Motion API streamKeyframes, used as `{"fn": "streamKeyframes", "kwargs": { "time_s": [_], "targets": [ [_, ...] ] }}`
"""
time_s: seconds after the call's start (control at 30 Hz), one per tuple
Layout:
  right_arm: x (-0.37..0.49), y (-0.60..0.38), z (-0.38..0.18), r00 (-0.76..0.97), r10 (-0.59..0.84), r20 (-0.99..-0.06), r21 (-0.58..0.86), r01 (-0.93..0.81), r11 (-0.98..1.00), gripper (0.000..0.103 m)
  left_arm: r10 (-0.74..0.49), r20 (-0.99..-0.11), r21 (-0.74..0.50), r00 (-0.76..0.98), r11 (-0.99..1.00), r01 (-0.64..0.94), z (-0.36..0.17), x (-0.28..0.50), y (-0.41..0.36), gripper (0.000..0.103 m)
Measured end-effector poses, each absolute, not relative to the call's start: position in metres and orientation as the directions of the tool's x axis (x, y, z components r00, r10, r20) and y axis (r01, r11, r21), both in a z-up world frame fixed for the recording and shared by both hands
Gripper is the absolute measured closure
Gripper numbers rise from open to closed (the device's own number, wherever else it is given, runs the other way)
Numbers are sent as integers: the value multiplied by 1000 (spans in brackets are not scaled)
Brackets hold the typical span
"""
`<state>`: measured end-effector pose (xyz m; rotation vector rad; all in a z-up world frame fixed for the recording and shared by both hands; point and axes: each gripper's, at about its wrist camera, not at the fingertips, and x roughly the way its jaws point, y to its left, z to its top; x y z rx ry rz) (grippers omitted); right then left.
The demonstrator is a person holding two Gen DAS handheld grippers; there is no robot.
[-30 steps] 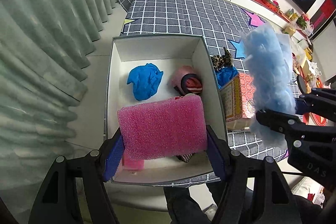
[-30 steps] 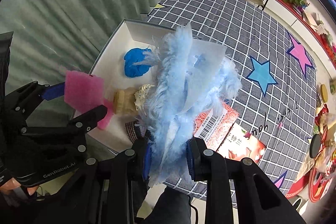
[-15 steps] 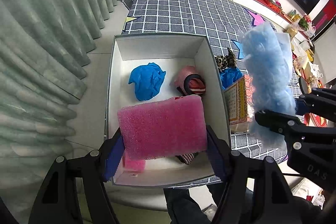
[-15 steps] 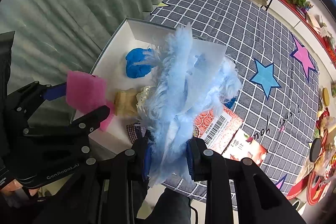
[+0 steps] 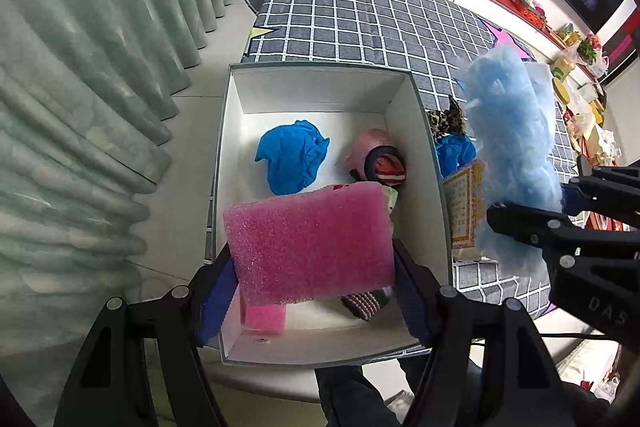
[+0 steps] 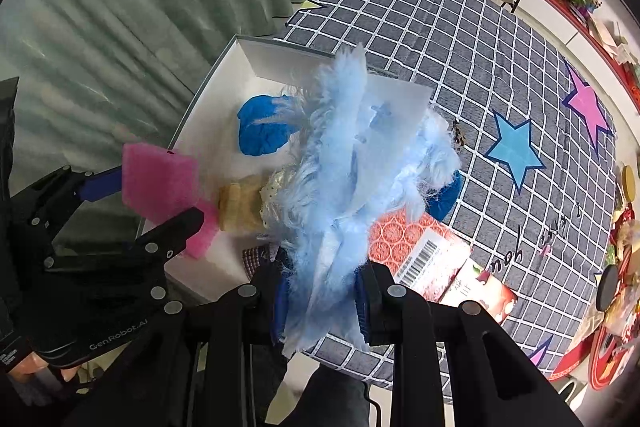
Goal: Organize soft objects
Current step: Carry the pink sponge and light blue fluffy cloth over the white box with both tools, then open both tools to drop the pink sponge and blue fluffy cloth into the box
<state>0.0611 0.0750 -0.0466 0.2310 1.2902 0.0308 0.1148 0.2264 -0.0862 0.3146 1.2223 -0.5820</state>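
Pale green curtains [image 5: 92, 75] hang along the left side of the room; a grey checked cloth with star patches [image 6: 460, 39] covers the table. White open box [image 5: 236, 131] sits at the near left corner of that cloth, close to the curtains.

Left gripper [image 5: 312, 291] hovers above the near half of the box, pointing steeply down. Its jaws are clamped on a pink sponge block [image 5: 308, 243], blue pads pressing both short ends; block is held clear of the box floor.

Right gripper [image 6: 320, 291] is beside the box on its right, above the table edge. Jaws nearly together, pinching a fluffy light-blue cloth [image 6: 360, 167] that stands up in a tall tuft, with a pale flat sheet folded in it.

Inside the box: crumpled blue cloth [image 5: 290, 163] near the middle, pink rounded item with red stripes [image 5: 380, 159] against the right wall, a second smaller pink block [image 5: 264, 319] on the floor at the near left, a knitted striped piece [image 5: 366, 301] at the near right.

Outside, against the right wall: leopard-print fabric [image 5: 446, 119], another blue cloth [image 5: 454, 155], and a red patterned packet with a barcode [image 6: 420, 251].
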Motion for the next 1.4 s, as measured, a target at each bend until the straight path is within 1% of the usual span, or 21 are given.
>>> {"fn": "streamKeyframes", "kwargs": {
  "time_s": [0.2,0.5,1.07,1.23,1.3,1.33,1.37,1.4],
  "targets": [
    [75,70,-50,276,173,-946,211,117,970,74,-229,-943,-60,240,830,555,-88,125,225,28],
    [101,69,-62,237,225,-945,258,119,959,74,-188,-958,-42,218,840,541,-105,139,216,28],
    [118,80,-68,219,247,-944,269,75,960,74,-141,-973,-26,182,854,520,-126,140,209,28],
    [118,80,-68,220,251,-943,271,67,960,74,-139,-976,-32,168,853,520,-129,139,210,26],
    [118,81,-69,213,262,-941,280,61,958,74,-136,-980,-42,148,859,511,-133,139,211,23],
    [118,81,-70,210,265,-941,283,58,957,70,-134,-982,-52,131,865,499,-135,139,212,21],
    [117,80,-70,208,265,-941,283,61,957,54,-139,-985,-70,106,872,485,-138,140,214,21],
    [117,80,-70,209,264,-942,283,65,957,43,-147,-984,-85,96,875,477,-139,140,215,20]
  ]
}}
